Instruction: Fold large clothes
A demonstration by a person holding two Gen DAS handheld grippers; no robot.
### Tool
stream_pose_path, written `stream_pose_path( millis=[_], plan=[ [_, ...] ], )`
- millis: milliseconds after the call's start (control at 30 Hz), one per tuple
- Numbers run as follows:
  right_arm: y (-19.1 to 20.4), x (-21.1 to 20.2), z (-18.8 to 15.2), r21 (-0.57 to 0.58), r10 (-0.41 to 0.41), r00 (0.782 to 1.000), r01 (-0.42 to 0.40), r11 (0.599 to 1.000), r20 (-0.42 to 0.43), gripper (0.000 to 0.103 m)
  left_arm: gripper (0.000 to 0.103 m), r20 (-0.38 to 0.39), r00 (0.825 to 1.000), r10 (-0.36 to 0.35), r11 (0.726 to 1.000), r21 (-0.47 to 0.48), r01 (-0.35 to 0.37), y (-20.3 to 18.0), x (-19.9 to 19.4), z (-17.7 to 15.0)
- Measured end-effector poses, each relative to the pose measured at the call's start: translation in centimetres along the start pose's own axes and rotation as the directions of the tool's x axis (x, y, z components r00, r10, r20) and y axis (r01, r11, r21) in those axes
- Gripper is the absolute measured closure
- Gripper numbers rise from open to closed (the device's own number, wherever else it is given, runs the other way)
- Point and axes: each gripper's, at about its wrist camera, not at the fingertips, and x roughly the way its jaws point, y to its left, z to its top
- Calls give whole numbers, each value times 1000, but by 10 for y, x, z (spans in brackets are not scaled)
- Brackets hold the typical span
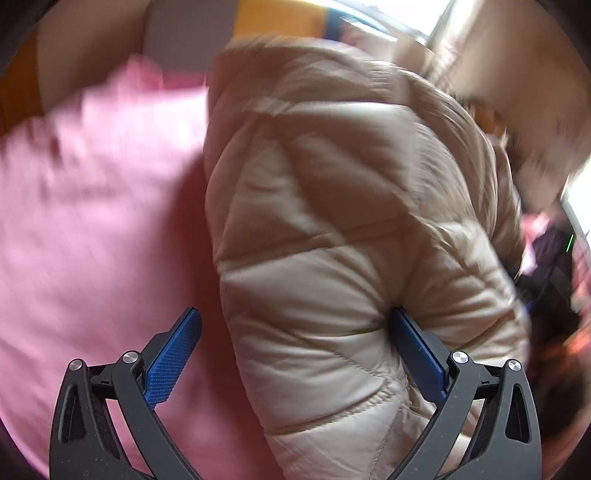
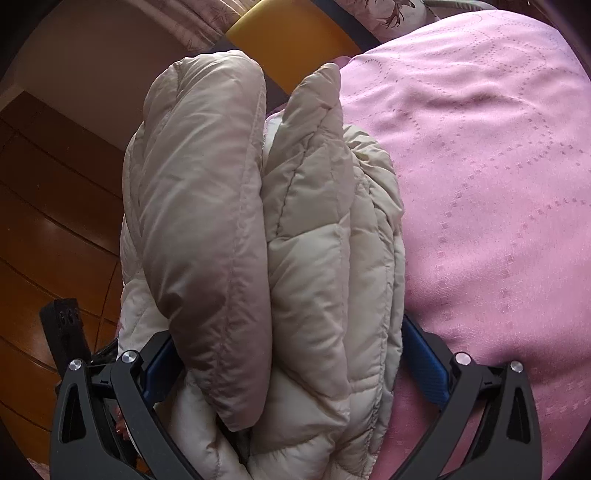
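Observation:
A beige quilted puffer jacket (image 1: 332,206) lies on a pink bed cover (image 1: 96,221). In the left wrist view my left gripper (image 1: 295,321) is open wide; the jacket's padded edge sits between its blue pads, touching the right pad (image 1: 417,350), with a gap at the left pad (image 1: 173,358). The view is motion-blurred. In the right wrist view my right gripper (image 2: 288,347) straddles a thick folded stack of the jacket (image 2: 266,229), its jaws spread wide with both blue pads pressed against the bundle, which hangs at the bed's edge.
The pink patterned bed cover (image 2: 498,184) fills the right of the right wrist view. A wooden floor (image 2: 48,240) lies at the left, below the bed edge. An orange and blue cushion (image 2: 291,33) sits beyond the jacket. Dark clutter (image 1: 550,280) lies at the far right.

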Motion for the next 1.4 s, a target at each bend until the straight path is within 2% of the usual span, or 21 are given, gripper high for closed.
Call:
stream_pose_path(
  millis=[100, 200, 233, 300, 367, 433, 500, 600, 733, 867, 1000, 1100, 1200, 1267, 1300, 1400],
  plan=[
    [9, 3, -2, -37, -5, 1000, 4, 999, -1, 7, 3, -24, 994, -102, 989, -107, 99, 16, 8, -2],
    [14, 3, -1, -49, -2, 1000, 1, 999, -5, 13, 5, -26, 980, -196, 975, -112, 192, 14, 14, -6],
    [17, 1, -1, -55, -4, 1000, 4, 998, 0, 18, 12, -13, 978, -210, 974, -93, 208, 9, 13, -7],
    [23, -3, -2, -75, -15, 1000, 16, 997, 12, 24, 22, 14, 986, -164, 986, -31, 164, -3, 5, -8],
    [32, -7, -4, -93, -17, 999, 20, 995, 37, 30, 37, 41, 990, -135, 991, 8, 135, -11, -4, -8],
    [42, -11, -8, -111, -10, 998, 17, 994, 66, 33, 45, 77, 992, -96, 994, 52, 93, -20, -16, -9],
    [52, -14, -13, -127, 12, 996, 0, 992, 93, 37, 49, 123, 991, -56, 994, 102, 43, -29, -28, -10],
    [70, -11, -19, -159, 51, 992, -32, 987, 115, 40, 54, 206, 978, 13, 985, 167, -48, -36, -47, -11],
    [97, 4, -21, -199, 96, 986, -68, 978, 134, 42, 58, 292, 953, 77, 974, 183, -134, -32, -69, -13],
    [137, 32, -19, -261, 131, 980, -89, 961, 149, 44, 61, 368, 922, 121, 972, 144, -185, -13, -90, -15],
    [179, 68, -13, -337, 174, 975, -119, 934, 139, 45, 62, 444, 877, 185, 961, 107, -256, 12, -113, -13],
    [206, 106, -7, -375, 182, 979, -136, 917, 91, 45, 62, 470, 848, 244, 951, 57, -305, 41, -124, -10],
    [230, 145, -5, -417, 186, 981, -145, 898, 60, 45, 62, 469, 833, 294, 944, -3, -331, 73, -133, -10],
    [244, 176, -1, -439, 155, 987, -118, 891, 47, 45, 62, 454, 829, 327, 937, -39, -348, 95, -135, -10],
    [248, 190, 0, -445, 127, 991, -95, 891, 44, 44, 61, 424, 834, 353, 931, -69, -359, 111, -128, -10],
    [247, 224, 4, -431, 58, 997, -27, 902, 58, 31, 49, 351, 865, 357, 934, -161, -320, 145, -110, -16]
  ],
)
